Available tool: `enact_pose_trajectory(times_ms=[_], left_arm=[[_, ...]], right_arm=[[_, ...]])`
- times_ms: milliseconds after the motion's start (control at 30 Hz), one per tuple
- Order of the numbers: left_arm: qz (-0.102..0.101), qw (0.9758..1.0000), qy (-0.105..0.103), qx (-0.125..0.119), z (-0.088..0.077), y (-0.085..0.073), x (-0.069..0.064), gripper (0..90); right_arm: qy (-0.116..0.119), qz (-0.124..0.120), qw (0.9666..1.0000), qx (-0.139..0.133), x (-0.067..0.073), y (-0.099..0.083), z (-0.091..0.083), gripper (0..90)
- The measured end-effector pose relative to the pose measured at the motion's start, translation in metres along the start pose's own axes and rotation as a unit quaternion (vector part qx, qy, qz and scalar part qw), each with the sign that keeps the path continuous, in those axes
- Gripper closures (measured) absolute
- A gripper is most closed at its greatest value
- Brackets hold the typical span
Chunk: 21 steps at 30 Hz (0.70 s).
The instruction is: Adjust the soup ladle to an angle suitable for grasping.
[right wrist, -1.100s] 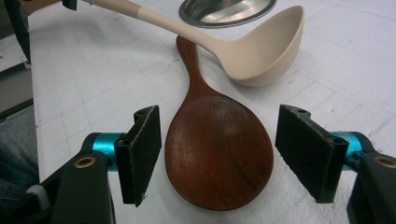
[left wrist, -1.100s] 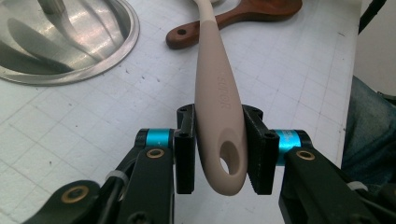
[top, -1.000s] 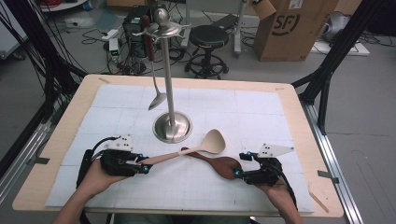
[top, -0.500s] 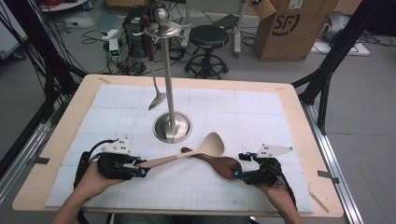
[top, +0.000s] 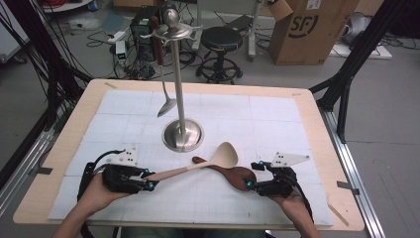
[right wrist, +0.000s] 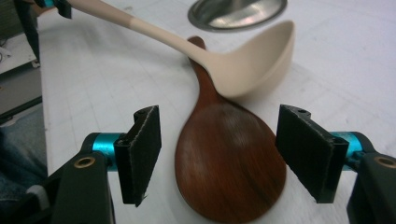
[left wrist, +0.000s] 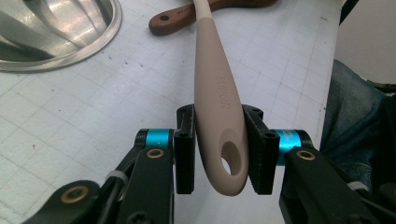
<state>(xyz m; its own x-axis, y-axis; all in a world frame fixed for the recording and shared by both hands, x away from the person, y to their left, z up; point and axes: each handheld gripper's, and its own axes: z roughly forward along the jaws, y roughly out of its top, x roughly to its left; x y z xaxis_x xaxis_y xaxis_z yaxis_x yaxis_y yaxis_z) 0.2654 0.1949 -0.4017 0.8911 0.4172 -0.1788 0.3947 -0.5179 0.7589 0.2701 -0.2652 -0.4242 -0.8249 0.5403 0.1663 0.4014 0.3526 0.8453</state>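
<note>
- Almost nothing has moved since the earlier frames: both hands sit where they sat, the left jaws have the same bite on the ladle (top: 208, 162) and the right jaws the same gap; the ladle's handle end looks a touch farther left than a second ago.
- The left hand-held gripper (top: 148, 181) is clenched on the pale ladle's handle; in the left gripper view the two pads (left wrist: 185, 154) press the handle just above its hanging hole.
- The ladle runs from that grip up and to the right, its bowl (right wrist: 254, 60) lying over the stem of the dark wooden spoon (top: 233, 171).
- The right hand-held gripper (top: 251, 184) is released: its jaws stand apart on either side of the spoon's bowl (right wrist: 229, 168) and the pads touch nothing.
- The spoon lies flat on the desk (top: 297, 106), its stem pointing at the base of the metal stand (top: 182, 135).
- A metal ladle (top: 166, 99) already hangs from the stand's top hooks, so I judge the work to be hanging utensils on that rack.
- Step in hand: the pale ladle is gripped but barely lifted, its bowl low over the spoon.
- The next move calls for raising the ladle clear of the spoon without dragging it, then turning the handle so the hole can meet a free hook.
- The grip sits close to the hole, so the hook has little room to pass.
</note>
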Motion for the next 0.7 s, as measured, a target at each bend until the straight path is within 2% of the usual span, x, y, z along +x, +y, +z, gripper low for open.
enact_pose_trajectory(times_ms=[367, 700], left_arm=[[0.001, 1.0, 0.001, -0.007, 0.0, 0.006, 0.002, 68.4], [0.007, 0.9999, 0.004, -0.012, 0.002, 0.015, 0.002, 68.5]], right_arm=[[0.031, -0.029, 0.9991, 0.003, 0.009, 0.029, 0.028, 29.8], [0.061, -0.062, 0.9961, 0.016, 0.017, 0.056, 0.062, 29.7]])
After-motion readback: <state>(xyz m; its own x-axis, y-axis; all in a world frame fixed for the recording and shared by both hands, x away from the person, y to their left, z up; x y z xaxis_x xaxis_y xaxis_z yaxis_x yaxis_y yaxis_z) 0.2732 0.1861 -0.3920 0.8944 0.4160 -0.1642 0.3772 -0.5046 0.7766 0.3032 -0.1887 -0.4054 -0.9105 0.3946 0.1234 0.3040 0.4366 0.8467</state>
